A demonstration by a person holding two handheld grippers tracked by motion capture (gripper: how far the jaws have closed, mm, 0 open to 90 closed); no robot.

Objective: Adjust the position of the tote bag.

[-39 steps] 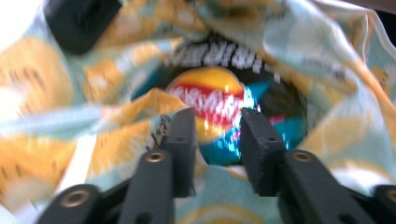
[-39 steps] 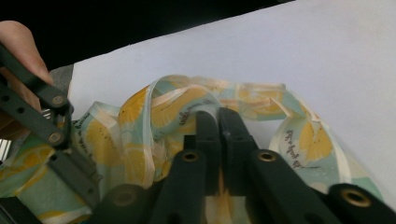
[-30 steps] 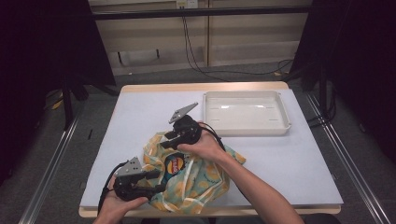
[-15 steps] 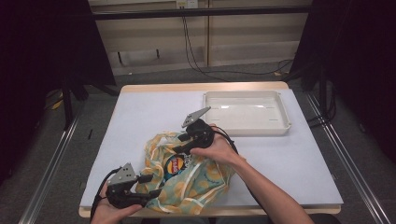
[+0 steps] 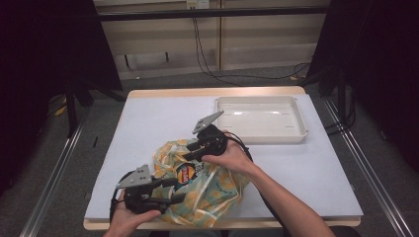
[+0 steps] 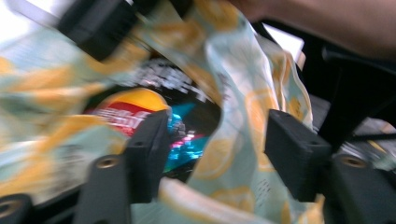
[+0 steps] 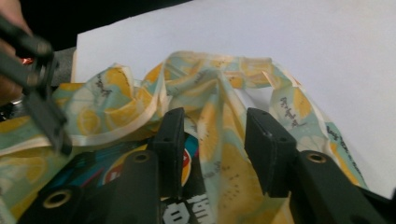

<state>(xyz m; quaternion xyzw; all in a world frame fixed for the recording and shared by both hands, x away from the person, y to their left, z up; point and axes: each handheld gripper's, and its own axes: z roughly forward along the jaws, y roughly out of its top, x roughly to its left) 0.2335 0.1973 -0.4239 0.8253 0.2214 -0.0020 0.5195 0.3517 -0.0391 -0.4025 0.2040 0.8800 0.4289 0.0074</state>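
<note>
With the lemon-print bag (image 5: 202, 195) at the lower centre of the desk (image 5: 163, 118), both jaw sets straddle its mouth fabric, the left hand-held gripper (image 5: 170, 190) having just widened, the right hand-held gripper (image 5: 190, 152) just narrowed; next, probably spread the opening around the snack packet (image 5: 187, 171).

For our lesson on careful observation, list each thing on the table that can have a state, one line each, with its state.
Bag: mouth held open, snack packet inside.
Tray: empty, upright.
Left gripper: jaws apart around the bag's edge, just opening.
Right gripper: jaws apart over bag fabric, just closing.
</note>
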